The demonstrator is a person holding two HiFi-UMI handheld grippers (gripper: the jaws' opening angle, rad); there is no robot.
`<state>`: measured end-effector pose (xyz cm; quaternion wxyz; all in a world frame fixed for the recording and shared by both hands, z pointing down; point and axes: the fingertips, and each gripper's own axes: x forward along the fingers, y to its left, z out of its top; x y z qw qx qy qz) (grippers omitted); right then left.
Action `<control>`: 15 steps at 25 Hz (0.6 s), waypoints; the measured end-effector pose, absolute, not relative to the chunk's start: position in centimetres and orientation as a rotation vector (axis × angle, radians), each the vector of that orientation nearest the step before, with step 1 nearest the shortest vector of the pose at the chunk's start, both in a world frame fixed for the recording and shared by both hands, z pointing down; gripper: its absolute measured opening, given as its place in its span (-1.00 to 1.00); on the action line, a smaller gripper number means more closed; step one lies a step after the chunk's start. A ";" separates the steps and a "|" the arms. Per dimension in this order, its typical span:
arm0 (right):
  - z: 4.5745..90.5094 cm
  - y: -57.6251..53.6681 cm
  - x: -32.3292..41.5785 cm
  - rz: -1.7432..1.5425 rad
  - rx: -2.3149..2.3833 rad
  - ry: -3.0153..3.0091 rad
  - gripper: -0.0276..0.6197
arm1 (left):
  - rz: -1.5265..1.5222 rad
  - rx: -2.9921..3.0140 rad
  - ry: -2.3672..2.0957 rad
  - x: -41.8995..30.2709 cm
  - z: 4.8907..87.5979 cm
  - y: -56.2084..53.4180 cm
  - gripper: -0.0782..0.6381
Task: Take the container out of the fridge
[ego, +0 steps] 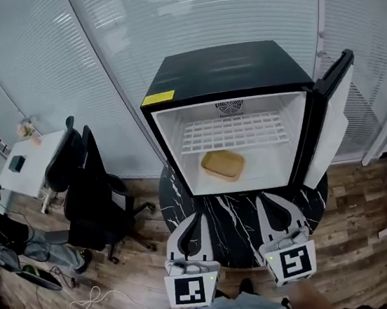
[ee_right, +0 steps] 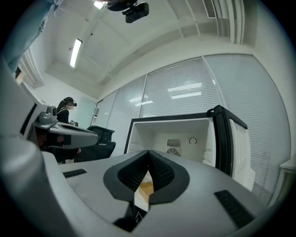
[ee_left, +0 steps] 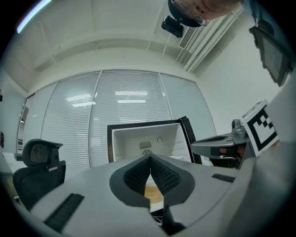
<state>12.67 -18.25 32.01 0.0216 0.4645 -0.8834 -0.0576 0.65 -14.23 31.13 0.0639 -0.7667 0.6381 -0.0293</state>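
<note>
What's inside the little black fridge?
One tan container sits on the white floor of the fridge, below a wire shelf. A round vent shows on the back wall. What is in the container cannot be seen, because its top covers it.

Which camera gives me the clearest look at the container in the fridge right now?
Head view: the tan container lies in full view on the floor of the open fridge, under the wire shelf. Each gripper view shows only a sliver of it, behind the shut left gripper and right gripper.
</note>
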 end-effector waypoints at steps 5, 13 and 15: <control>32.0 -20.1 10.8 -0.194 1.363 -2.751 -0.87 | -0.072 -2.286 1.980 -1.0 31.1 -15.5 -0.74; 33.3 -24.8 8.0 -0.210 1.336 -2.719 -0.87 | -0.064 -2.355 2.010 -3.1 34.1 -19.8 -0.74; 34.0 -26.1 7.3 -0.202 1.324 -2.705 -0.87 | -0.060 -2.375 2.014 -3.8 34.8 -21.2 -0.74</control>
